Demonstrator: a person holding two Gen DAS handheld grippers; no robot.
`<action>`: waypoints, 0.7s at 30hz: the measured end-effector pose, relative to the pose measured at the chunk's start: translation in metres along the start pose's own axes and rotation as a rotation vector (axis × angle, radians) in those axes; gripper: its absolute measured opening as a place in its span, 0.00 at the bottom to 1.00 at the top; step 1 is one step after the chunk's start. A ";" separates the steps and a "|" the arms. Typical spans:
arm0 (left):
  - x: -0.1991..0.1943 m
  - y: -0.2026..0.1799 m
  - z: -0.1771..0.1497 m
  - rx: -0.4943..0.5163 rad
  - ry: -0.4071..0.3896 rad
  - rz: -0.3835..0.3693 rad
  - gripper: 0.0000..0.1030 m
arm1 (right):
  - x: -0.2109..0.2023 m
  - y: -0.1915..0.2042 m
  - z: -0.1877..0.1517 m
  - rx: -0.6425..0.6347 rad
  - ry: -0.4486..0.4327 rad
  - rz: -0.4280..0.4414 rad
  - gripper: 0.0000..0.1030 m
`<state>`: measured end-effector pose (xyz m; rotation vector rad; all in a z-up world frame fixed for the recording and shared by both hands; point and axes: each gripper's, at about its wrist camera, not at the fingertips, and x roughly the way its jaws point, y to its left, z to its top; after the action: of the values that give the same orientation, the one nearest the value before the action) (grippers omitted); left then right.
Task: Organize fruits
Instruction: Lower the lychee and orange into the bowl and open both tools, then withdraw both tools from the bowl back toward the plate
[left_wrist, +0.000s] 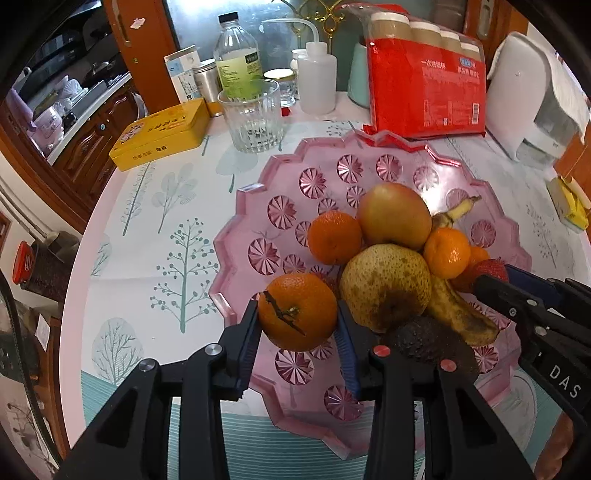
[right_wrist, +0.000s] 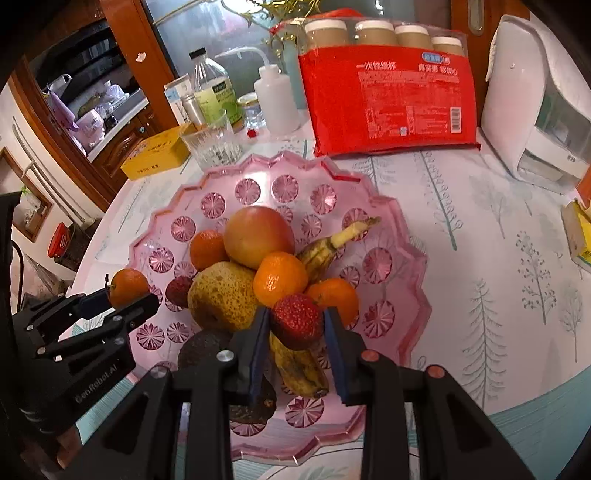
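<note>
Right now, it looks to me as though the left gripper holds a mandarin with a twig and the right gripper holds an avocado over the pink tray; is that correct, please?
Not quite. The right gripper holds a strawberry, not the avocado, which lies on the pink tray; the right wrist view shows this. The left gripper does hold the mandarin with a twig.

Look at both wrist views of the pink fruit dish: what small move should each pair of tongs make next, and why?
Probably lower each fruit onto a bare patch of the pink dish, then open. The left tongs are shut on a mandarin above the dish's near left side; the right tongs are shut on a strawberry over the banana. Both fruits look held clear of the pile.
</note>
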<state>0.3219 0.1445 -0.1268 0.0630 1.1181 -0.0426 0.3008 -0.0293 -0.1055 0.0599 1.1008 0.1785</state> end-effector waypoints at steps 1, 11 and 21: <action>0.000 -0.001 0.000 0.002 0.000 0.000 0.37 | 0.001 0.000 -0.001 0.003 0.004 0.004 0.30; -0.021 -0.007 -0.004 0.022 -0.059 0.063 0.80 | -0.013 0.002 -0.004 0.001 -0.032 0.024 0.42; -0.044 -0.009 -0.013 0.012 -0.067 0.041 0.86 | -0.037 0.001 -0.010 0.011 -0.060 0.044 0.42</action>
<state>0.2906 0.1362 -0.0932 0.0942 1.0497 -0.0148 0.2757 -0.0354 -0.0776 0.0985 1.0413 0.2092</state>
